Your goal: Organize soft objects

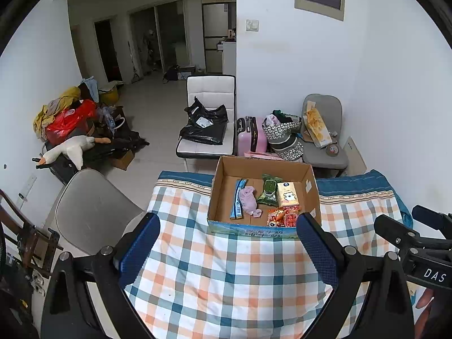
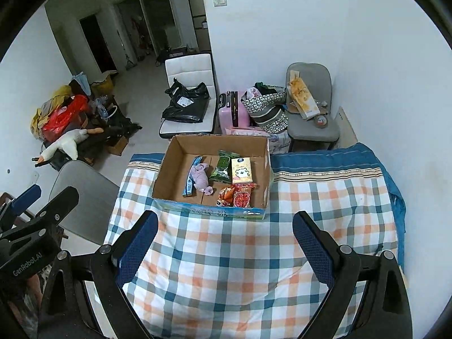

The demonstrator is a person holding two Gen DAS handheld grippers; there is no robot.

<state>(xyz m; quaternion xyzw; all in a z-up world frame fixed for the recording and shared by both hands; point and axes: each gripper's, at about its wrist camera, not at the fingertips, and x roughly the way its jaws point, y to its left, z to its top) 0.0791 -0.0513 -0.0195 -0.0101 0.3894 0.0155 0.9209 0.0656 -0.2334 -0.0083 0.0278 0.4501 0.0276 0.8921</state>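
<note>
Hovering above the checked tablecloth (image 1: 226, 276), the left gripper (image 1: 227, 243) has its blue-padded fingers spread wide with nothing between them. The right gripper (image 2: 224, 240) is likewise spread and empty over the same cloth. Ahead of both, at the table's far edge, sits an open cardboard box (image 2: 169, 166). Inside it lie a blue packet (image 2: 191, 180) by the left side, a lilac soft toy (image 2: 200, 177) touching it, a green wipes pack (image 2: 221, 169), a yellow tissue pack (image 2: 243, 171), and red snack bags (image 2: 240, 196) at the near wall.
</note>
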